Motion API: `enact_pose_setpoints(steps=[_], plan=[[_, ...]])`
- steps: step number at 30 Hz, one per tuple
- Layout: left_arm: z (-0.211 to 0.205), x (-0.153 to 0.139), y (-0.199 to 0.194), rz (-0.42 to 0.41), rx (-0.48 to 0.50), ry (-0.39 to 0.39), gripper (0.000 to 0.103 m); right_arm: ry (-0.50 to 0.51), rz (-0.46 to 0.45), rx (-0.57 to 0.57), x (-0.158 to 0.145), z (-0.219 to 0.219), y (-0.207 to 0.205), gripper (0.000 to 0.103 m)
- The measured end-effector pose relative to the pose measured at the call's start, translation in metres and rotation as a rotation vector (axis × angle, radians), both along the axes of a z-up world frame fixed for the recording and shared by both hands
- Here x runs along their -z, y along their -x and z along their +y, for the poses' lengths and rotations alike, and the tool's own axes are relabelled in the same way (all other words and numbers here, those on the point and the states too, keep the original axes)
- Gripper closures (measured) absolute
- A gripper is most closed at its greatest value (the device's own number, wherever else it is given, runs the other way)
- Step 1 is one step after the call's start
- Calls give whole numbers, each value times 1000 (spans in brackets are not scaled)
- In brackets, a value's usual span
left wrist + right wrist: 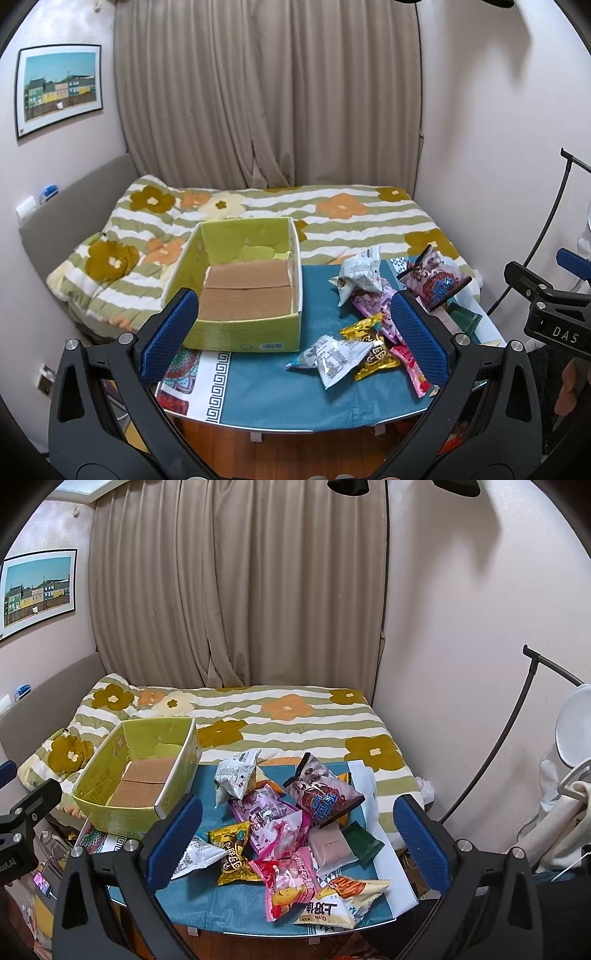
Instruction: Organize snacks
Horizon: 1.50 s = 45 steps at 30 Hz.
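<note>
1. We hold the left gripper (295, 332) above the near edge of the table (258, 402), its blue-padded fingers (168, 334) spread wide apart with nothing between them.
2. We hold the right gripper (297, 834) the same way: its blue pads (419, 840) stand well apart and grip nothing, and the snack pile shows between them.
3. We see a green cardboard box (240, 334) on the left part of the teal tablecloth (236, 908); its brown bottom is bare.
4. We find the snacks heaped to the right of the box, none inside it.
5. A grey-and-white pyramid packet (236, 775) stands at the back of the heap, nearest the box's far corner.
6. A maroon bag with blue lettering (325, 797) leans just right of it, over a pink packet (273, 823).
7. A gold packet (232, 856) lies at the front left, touching a second grey-and-white packet (195, 856) beside the right gripper's left finger.
8. A red-and-pink packet (284, 882) overlaps a cream packet with Korean print (343, 901) at the table's near edge.
9. A pale pink flat pack (330, 845) and a dark green pack (362, 843) lie side by side, touching, on the heap's right.
10. Behind the table we see a bed with a flowered, striped quilt (351, 218) and beige curtains (240, 583).
</note>
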State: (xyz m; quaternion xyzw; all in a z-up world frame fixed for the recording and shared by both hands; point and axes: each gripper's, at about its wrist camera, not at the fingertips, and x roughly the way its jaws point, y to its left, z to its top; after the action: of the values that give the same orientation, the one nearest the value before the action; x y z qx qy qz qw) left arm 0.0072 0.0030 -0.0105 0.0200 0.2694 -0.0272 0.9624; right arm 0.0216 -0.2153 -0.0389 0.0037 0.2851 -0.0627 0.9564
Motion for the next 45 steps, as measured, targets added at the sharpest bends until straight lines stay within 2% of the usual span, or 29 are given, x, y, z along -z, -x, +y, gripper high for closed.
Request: enact_pose_setpoints(steps=[45], plan=[[-5,2,-1,10,6,-2,0,-1,4,3,2,0,-3,0]])
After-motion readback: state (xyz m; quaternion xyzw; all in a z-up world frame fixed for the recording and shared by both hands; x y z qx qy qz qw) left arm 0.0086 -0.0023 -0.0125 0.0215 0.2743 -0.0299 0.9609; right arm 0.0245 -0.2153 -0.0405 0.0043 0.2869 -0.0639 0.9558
